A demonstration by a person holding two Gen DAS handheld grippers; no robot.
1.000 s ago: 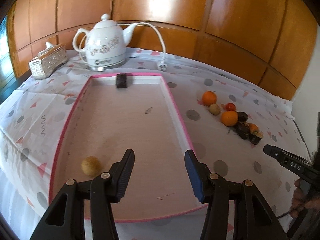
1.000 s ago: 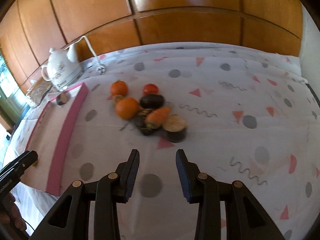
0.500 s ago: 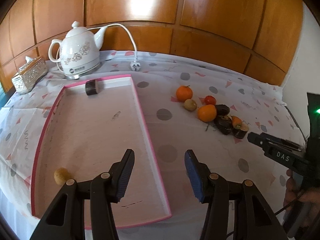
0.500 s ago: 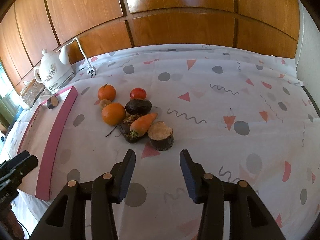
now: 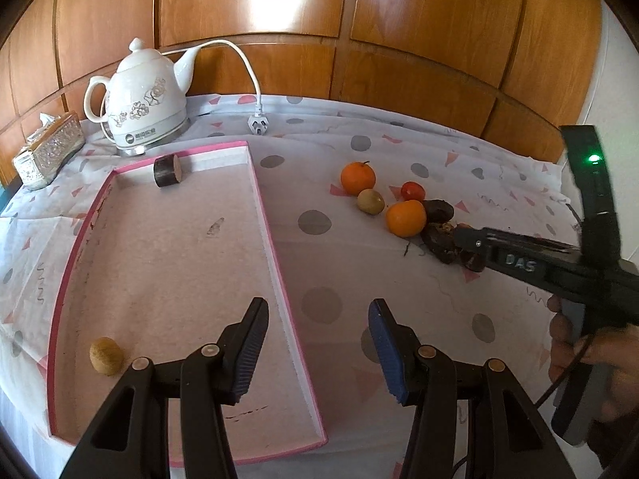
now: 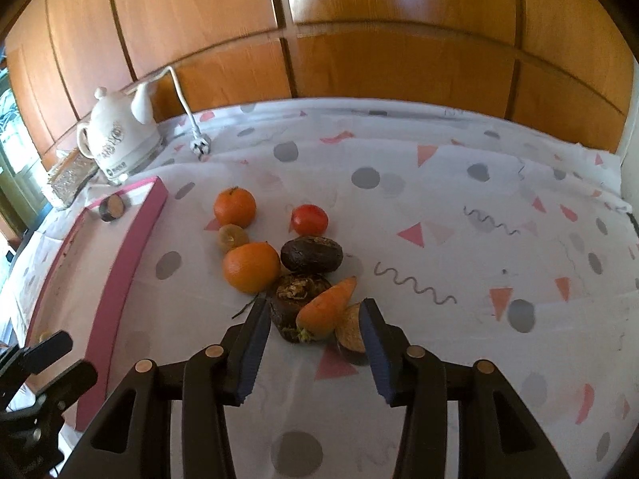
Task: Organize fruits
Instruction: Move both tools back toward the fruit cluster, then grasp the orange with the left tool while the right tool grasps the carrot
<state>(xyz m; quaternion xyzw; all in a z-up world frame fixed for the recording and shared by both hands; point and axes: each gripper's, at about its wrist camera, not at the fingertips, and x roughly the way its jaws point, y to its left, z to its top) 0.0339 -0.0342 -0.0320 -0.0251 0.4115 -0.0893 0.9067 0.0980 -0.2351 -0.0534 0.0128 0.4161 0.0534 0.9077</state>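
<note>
On the side of the right gripper [image 5: 465, 235], seen from the left wrist view at the right, stand the pale letters "DAS". The white kettle [image 5: 145, 99] at the far left has a small dark round badge with a line of print on its base, but this is too small to read. No other writing can be read.

wall panels [image 5: 419, 32]: glossy wood | kettle [image 5: 145, 99]: glazed ceramic | tablecloth [image 6: 459, 207]: matt
</note>
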